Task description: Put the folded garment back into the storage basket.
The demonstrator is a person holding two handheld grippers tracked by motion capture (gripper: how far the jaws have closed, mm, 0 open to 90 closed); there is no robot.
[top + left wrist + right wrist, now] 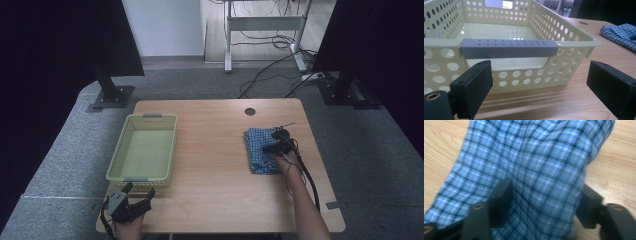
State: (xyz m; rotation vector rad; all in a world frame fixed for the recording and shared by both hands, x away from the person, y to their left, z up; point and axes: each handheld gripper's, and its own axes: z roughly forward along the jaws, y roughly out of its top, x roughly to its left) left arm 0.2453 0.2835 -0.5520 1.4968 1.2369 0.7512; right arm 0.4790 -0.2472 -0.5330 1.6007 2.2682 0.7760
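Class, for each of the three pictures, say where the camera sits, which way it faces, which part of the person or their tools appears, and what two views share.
High view: above the person's side, facing forward and down on the table; both forearms and each hand-held gripper show.
Left gripper view: rides the left hand-held gripper, facing the basket; its jaws stand wide apart.
Right gripper view: rides the right hand-held gripper, facing the checked cloth, bunched between its jaws.
Shared: high and left gripper views both show the basket and cloth.

Soft woven checked cloth, smooth matt wood-grain table, glossy perforated plastic basket with matt grey handle, matt black jaws
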